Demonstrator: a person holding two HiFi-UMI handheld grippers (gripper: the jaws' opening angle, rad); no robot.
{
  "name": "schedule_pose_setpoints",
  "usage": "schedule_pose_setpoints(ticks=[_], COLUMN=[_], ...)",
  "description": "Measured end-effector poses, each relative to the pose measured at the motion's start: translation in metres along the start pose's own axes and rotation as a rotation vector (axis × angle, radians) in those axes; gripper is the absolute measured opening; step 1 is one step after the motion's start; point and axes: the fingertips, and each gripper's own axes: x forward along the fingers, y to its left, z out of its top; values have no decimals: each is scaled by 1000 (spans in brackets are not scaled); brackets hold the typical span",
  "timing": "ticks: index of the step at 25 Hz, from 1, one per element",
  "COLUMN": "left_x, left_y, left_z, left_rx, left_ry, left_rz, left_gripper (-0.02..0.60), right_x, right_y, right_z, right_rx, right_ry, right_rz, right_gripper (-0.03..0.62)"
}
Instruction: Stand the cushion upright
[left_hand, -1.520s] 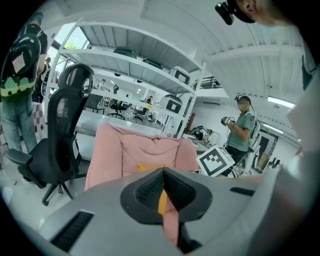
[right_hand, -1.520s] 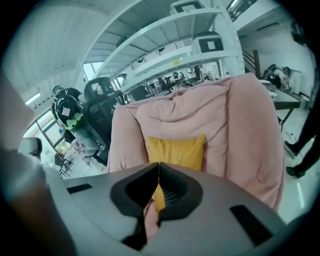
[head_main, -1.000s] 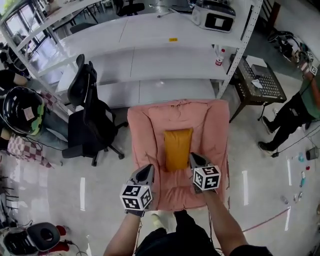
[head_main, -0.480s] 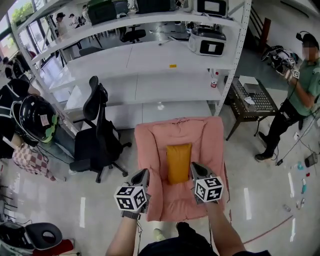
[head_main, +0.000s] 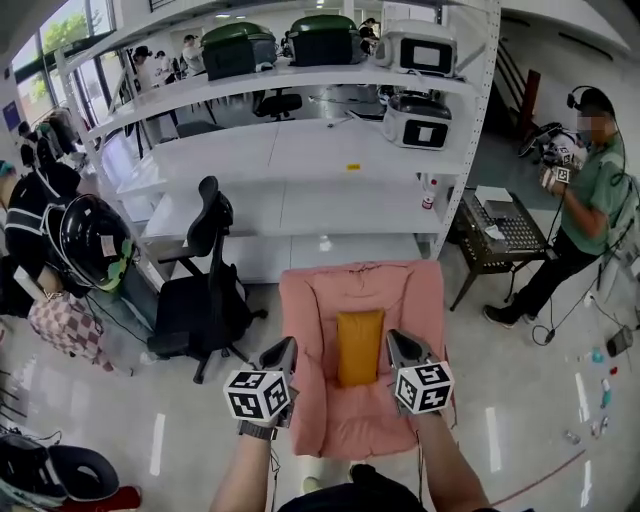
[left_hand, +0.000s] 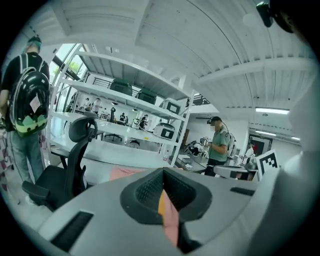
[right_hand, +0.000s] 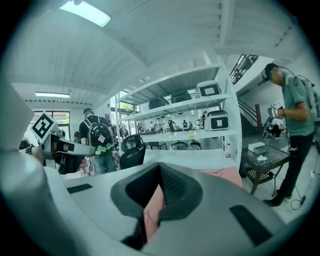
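The pink cushion (head_main: 400, 300), with an orange pad (head_main: 359, 346) on its middle, is stretched between my claws. My left gripper (head_main: 284, 352) and right gripper (head_main: 398, 346) both pinch its fabric. A black office chair (head_main: 205, 290) crowds its left, white shelving (head_main: 300, 190) stands behind it, and a dark side table (head_main: 505, 235) is to the right.

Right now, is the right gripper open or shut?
Shut. In the right gripper view the right gripper has its jaws pressed together on a fold of the pink cushion.
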Motion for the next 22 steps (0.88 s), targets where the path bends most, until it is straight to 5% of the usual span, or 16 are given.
schedule_pose_setpoints(ticks=[12,22], left_x=[-37,-56], left_y=[-12,-15], left_z=[52,58], left_rx=[64,85], left_ry=[-90,-112], left_rz=[-11,-33], left_gripper=[6,6], right_x=[-25,-38], right_y=[24,38], right_z=[68,73], right_rx=[-76,-98], right_ry=[-118,-139], right_rz=[4,-8], right_gripper=[5,3])
